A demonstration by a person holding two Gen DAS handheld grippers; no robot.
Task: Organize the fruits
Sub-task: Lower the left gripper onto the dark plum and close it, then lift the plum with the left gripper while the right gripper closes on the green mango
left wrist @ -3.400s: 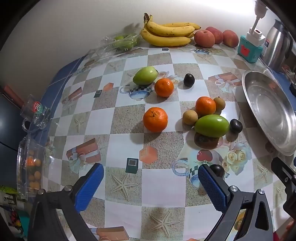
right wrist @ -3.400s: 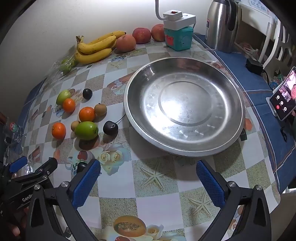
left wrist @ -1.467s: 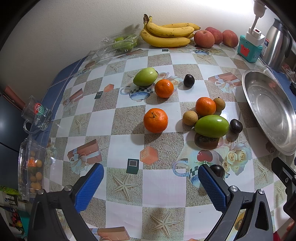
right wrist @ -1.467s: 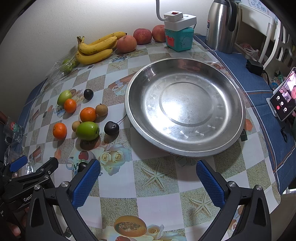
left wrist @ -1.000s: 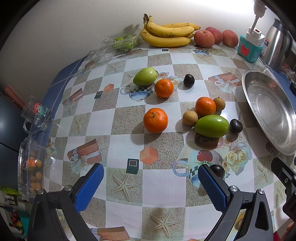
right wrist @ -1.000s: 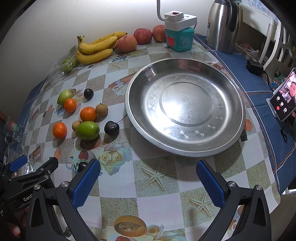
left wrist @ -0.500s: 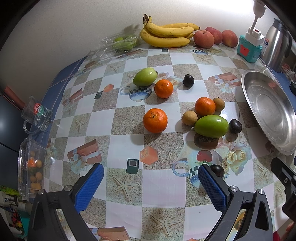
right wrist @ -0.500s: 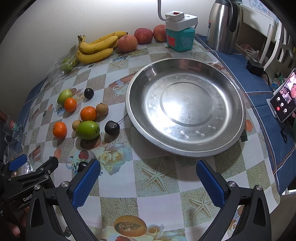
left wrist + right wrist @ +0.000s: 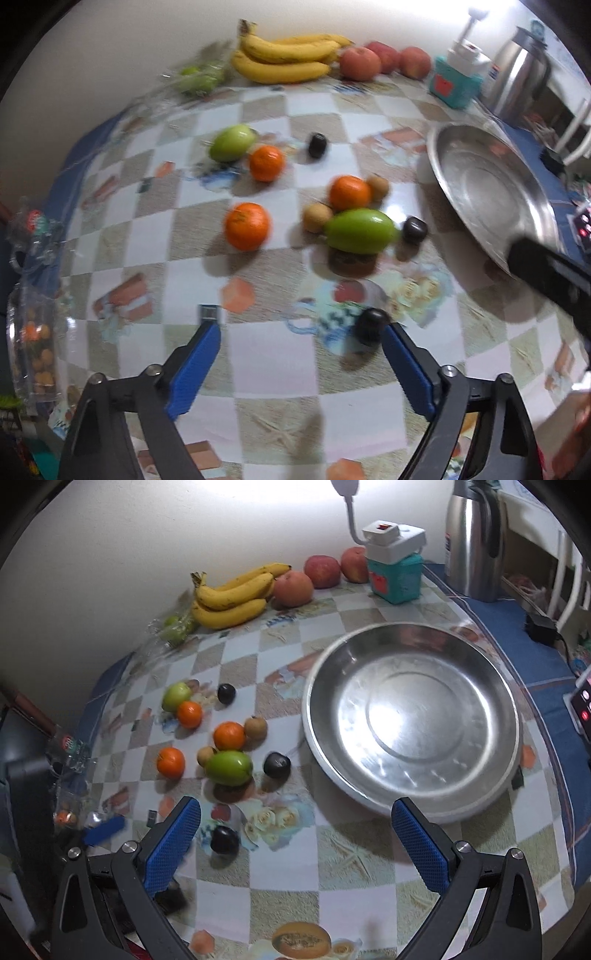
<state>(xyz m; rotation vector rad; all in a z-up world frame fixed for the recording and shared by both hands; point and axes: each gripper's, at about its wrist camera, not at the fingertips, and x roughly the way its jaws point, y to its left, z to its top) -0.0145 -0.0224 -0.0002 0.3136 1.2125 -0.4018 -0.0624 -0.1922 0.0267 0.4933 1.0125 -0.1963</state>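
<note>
With your left gripper (image 9: 301, 347) closing on nothing yet and the right gripper (image 9: 295, 827) wide and empty, centre the plum (image 9: 370, 325) on the surface before squeezing, pan (image 9: 410, 805) just beyond.

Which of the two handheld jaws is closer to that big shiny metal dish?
The right. The right gripper has its right finger just short of the metal dish's near rim. The left gripper sits farther off, over the checked cloth near a small dark fruit.
</note>
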